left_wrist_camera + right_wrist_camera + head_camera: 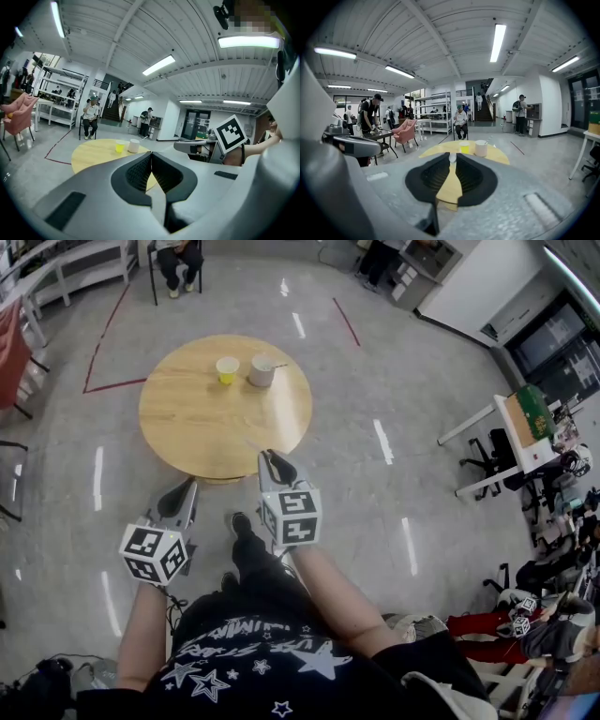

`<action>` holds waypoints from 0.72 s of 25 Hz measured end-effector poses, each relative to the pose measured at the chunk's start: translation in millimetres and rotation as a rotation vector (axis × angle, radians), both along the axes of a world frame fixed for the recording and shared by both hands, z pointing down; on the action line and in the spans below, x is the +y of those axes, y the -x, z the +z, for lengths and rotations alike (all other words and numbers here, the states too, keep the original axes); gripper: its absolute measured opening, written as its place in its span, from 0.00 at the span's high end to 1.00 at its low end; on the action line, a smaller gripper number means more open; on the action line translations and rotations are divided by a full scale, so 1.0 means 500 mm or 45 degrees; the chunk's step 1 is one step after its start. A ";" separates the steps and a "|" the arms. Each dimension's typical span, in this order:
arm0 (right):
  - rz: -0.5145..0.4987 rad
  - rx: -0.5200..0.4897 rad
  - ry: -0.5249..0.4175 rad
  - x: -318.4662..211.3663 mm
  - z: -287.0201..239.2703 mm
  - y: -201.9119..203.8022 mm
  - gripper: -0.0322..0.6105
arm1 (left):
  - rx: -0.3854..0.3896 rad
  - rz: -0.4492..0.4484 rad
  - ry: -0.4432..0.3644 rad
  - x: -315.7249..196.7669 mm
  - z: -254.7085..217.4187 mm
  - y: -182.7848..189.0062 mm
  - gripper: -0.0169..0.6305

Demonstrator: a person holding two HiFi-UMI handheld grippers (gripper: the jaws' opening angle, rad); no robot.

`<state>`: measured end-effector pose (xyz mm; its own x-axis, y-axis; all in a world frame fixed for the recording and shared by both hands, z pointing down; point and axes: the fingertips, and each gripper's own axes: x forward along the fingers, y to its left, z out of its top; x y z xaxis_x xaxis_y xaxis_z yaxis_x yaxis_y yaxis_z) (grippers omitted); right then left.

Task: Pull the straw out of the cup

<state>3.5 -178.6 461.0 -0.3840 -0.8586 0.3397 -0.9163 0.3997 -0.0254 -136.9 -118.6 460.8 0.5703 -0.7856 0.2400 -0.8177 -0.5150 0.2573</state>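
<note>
The white cup (261, 372) stands on the round table (187, 423), just beside 1 yellow cup (227, 369), and the straw (278, 365) is in the white cup and sticks out to the side. The 2 grippers are held side by side near the table's close edge, well apart from the cups. The left gripper (151, 155) has its jaws shut tight with nothing in them, and the right gripper (272, 457) has its jaws almost together on a tiny white bit (451, 158) that I cannot name.
</note>
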 end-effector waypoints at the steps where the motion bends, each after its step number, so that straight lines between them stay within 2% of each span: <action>1: 0.004 -0.002 -0.007 0.016 -0.004 -0.005 0.89 | 0.004 0.003 -0.003 0.014 -0.001 -0.004 0.96; 8: 0.011 0.000 -0.032 0.087 -0.023 -0.023 0.89 | 0.013 0.017 -0.032 0.068 -0.019 -0.018 0.96; 18: -0.026 0.002 -0.040 0.104 -0.041 -0.039 0.89 | 0.018 -0.032 -0.054 0.083 -0.037 -0.033 0.96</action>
